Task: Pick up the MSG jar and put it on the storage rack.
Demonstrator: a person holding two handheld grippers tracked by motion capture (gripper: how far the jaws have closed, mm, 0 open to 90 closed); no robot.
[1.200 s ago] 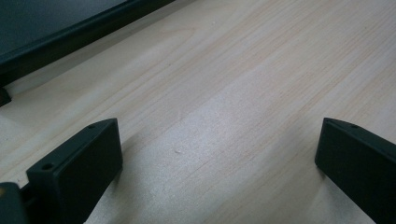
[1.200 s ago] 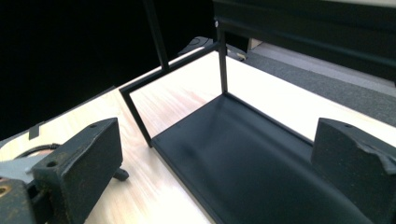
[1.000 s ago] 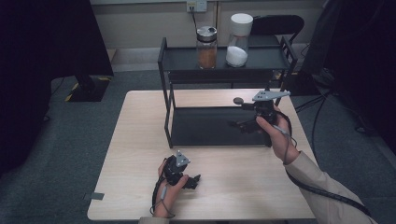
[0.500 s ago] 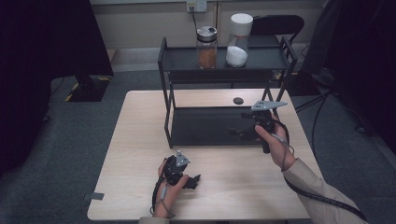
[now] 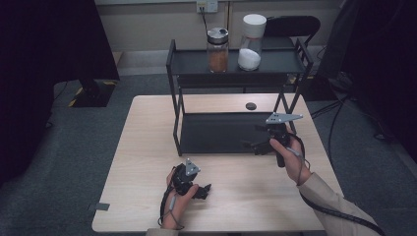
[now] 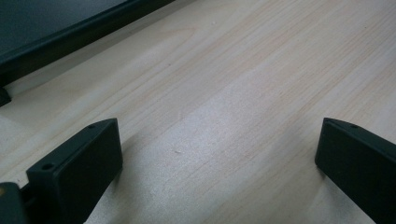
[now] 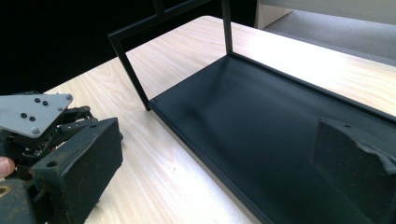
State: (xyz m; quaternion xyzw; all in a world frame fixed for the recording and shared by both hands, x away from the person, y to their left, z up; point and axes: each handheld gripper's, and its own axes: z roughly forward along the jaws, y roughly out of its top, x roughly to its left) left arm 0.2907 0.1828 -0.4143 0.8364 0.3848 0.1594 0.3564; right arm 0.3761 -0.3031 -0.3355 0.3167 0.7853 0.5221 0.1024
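Observation:
A black two-tier rack (image 5: 175, 98) stands on the wooden table (image 5: 147, 147). On its top shelf are a jar of brown stuff (image 5: 217, 51) with a silver lid and a jar of white powder (image 5: 251, 44) with a white lid. My right gripper (image 5: 252, 145) hovers at the front right of the bare lower shelf (image 7: 261, 135); in the right gripper view its gripper (image 7: 219, 144) is open and holds nothing. My left gripper (image 5: 204, 189) rests on the table near the front edge, and its gripper (image 6: 217, 140) stands wide open over bare wood.
A small black round disc (image 5: 251, 105) lies on the table behind the lower shelf. The rack's front post (image 7: 133, 70) and the left gripper's grey plate (image 7: 32, 112) are at the left of the right gripper view. Cables run across the floor at the right.
My right gripper has drawn back from the rack's far right corner toward the person and dropped lower, to the lower shelf's front. The black disc now lies apart from it. The left gripper has stayed put.

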